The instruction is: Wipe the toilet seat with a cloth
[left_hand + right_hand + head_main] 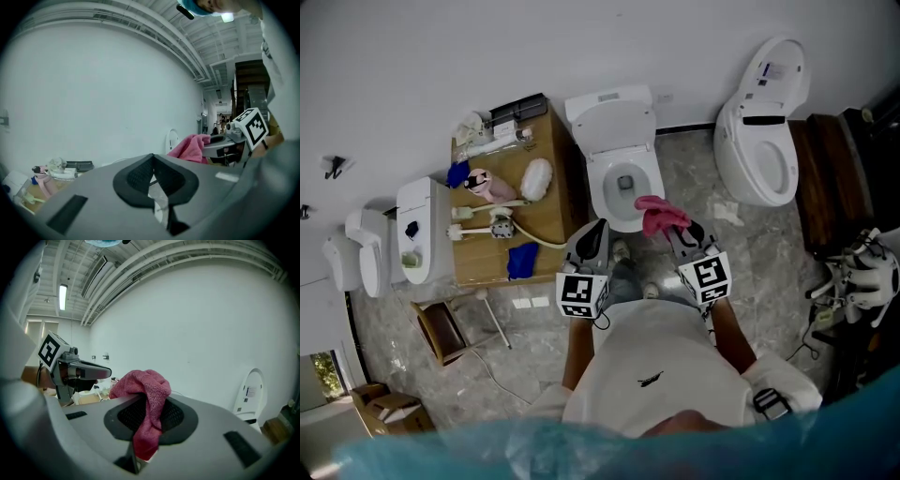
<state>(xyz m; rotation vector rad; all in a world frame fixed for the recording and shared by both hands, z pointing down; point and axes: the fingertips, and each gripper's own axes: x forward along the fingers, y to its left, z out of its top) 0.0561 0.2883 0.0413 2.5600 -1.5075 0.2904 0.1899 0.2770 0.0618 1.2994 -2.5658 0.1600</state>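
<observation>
A white toilet (598, 184) stands against the far wall with its lid up and its seat ring down. My right gripper (673, 229) is shut on a crumpled pink cloth (661, 214) that hangs just above the front right rim of the seat. In the right gripper view the cloth (149, 394) bulges out over the closed jaws of the right gripper (149, 405). My left gripper (597, 230) hovers at the front left of the bowl, shut and empty. From the left gripper (152, 158) view the cloth (191, 147) shows to the right.
A second white toilet (761, 141) with raised lid stands to the right. Left of the toilet is a wooden table (483, 262) with brushes, a blue cloth (522, 260) and bottles. A white unit (420, 230) sits further left. Dark furniture (830, 178) lines the right edge.
</observation>
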